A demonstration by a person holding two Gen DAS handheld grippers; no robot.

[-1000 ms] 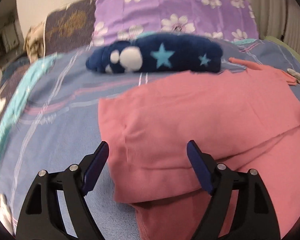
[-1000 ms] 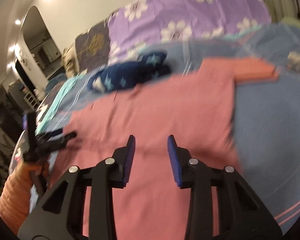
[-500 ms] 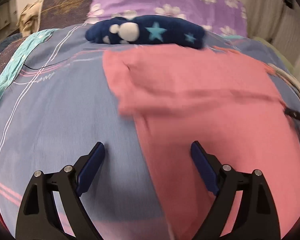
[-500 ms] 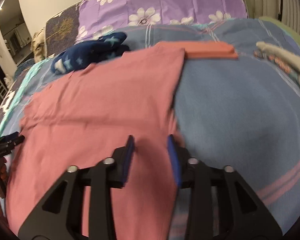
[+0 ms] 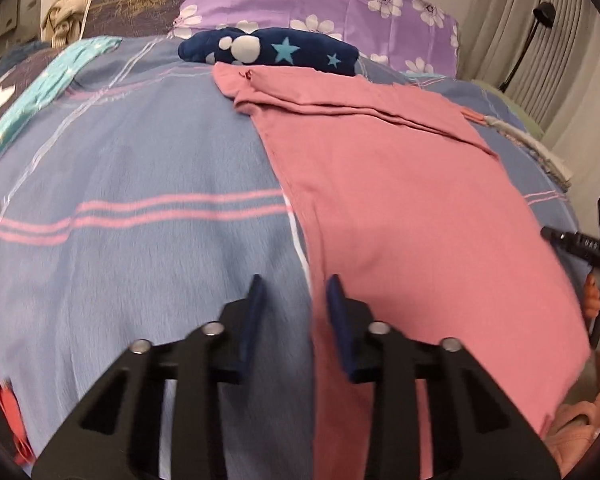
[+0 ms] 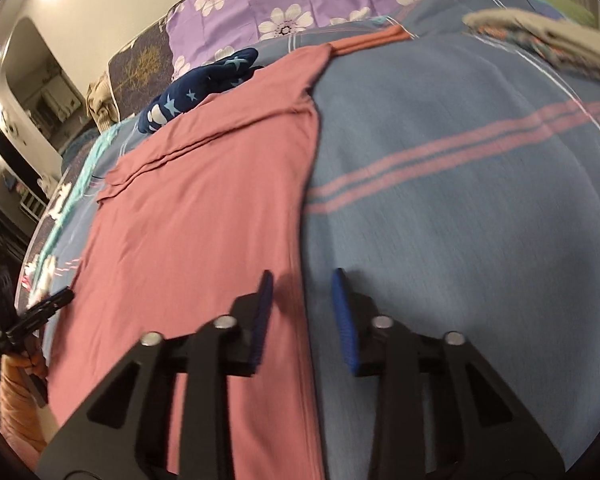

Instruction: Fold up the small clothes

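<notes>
A pink garment (image 5: 400,208) lies flat on the blue striped bedspread (image 5: 140,208), its far end folded over. In the right wrist view the garment (image 6: 204,216) fills the left half. My left gripper (image 5: 294,300) is open with a narrow gap, straddling the garment's left edge near its near end, holding nothing. My right gripper (image 6: 302,296) is open with a similar narrow gap, straddling the garment's right edge. Each gripper shows at the side of the other's view: the right one (image 5: 572,240), the left one (image 6: 40,312).
A dark blue star-patterned cloth (image 5: 272,50) lies just beyond the garment. A purple flowered pillow (image 5: 320,4) stands at the head. A folded orange piece (image 6: 372,40) and a pale patterned garment (image 6: 540,36) lie at the far right. A curtain (image 5: 540,40) hangs on the right.
Both grippers have pulled back from the folded far end to the garment's near end. The left gripper's jaws have narrowed from wide open. The right one moved to the right edge.
</notes>
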